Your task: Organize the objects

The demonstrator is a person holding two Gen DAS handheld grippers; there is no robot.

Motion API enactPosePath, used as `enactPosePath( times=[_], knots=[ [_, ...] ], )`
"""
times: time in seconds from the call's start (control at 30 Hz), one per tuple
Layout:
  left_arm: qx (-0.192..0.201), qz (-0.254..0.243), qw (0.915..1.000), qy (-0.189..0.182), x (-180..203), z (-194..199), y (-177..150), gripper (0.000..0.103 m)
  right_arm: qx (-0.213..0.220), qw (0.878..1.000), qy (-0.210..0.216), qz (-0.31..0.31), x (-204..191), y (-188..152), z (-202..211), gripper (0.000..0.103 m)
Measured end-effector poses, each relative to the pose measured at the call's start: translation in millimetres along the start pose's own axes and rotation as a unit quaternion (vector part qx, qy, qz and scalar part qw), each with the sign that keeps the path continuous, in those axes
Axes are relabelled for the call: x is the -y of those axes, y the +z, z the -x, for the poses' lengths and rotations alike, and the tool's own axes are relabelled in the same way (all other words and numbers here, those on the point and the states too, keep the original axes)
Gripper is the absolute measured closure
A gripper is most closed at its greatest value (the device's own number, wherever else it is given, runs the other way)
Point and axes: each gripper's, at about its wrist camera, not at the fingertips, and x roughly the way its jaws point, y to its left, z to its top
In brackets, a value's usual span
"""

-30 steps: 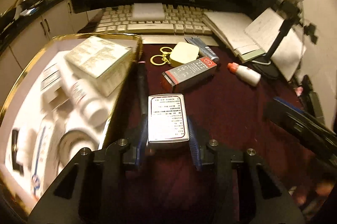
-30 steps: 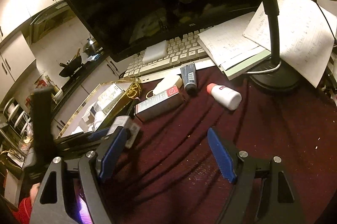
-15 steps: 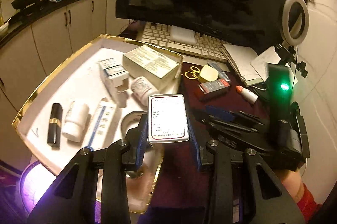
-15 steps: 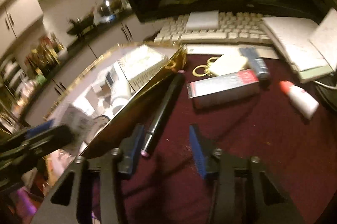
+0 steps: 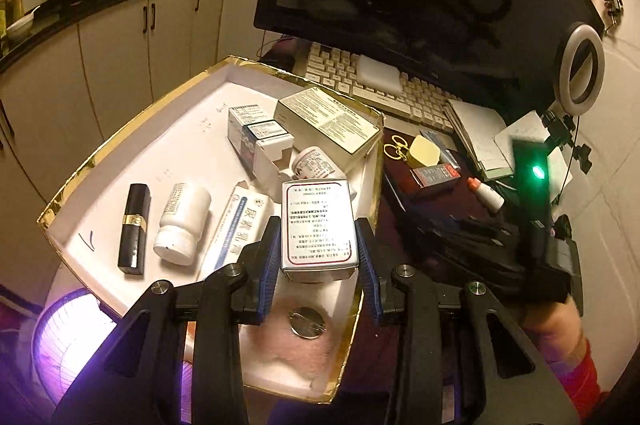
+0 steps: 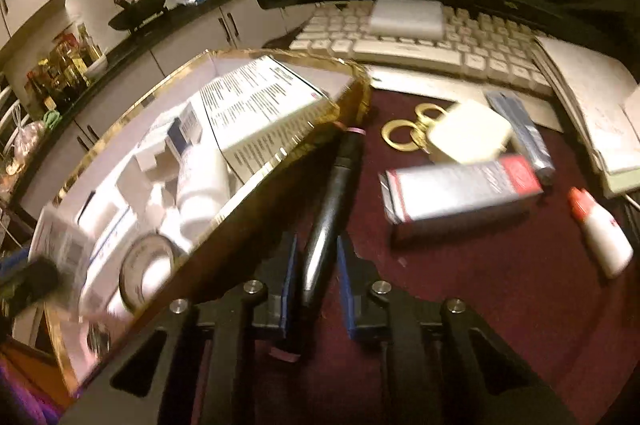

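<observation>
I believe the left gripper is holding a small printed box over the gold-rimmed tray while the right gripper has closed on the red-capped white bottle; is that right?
Not quite: the right gripper has just closed on the black pen lying beside the gold-rimmed tray, as the right wrist view shows. The red-capped white bottle lies untouched on the cloth. The left gripper does hold the small printed box over the tray.

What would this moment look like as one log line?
left tool: holds small box over gold-rimmed tray | right tool: just closed on black pen | phase: tidying

silver carton [image 5: 319, 225]: held above gold-rimmed tray [image 5: 120, 141] | black pen [image 6: 332, 213]: beside tray
</observation>
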Motion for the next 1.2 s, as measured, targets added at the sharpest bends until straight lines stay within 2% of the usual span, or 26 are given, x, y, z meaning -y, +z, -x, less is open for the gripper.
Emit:
enactPosePath(
  times=[0.17, 0.3, 0.57, 0.73, 1.2],
  knots=[
    [0.002, 0.010, 0.9999, 0.001, -7, -2, 3, 0.068, -0.034, 0.999, -0.003, 0.000, 19, -20, 25, 0.090],
    [-0.001, 0.012, 0.9999, 0.001, -8, -3, 4, 0.068, -0.042, 0.999, -0.008, -0.009, 27, -19, 35, 0.088],
    [0.004, 0.019, 0.9996, 0.022, -22, 6, 4, 0.068, -0.050, 0.999, -0.018, -0.005, 20, 0, 11, 0.087],
    [0.012, 0.030, 0.9989, 0.034, -37, 13, 5, 0.068, -0.028, 0.999, -0.036, 0.021, 14, -6, 11, 0.090],
    [0.024, 0.058, 0.9959, 0.066, -74, 25, 10, 0.068, 0.057, 0.998, 0.011, 0.028, -2, -2, 72, 0.090]
  ],
)
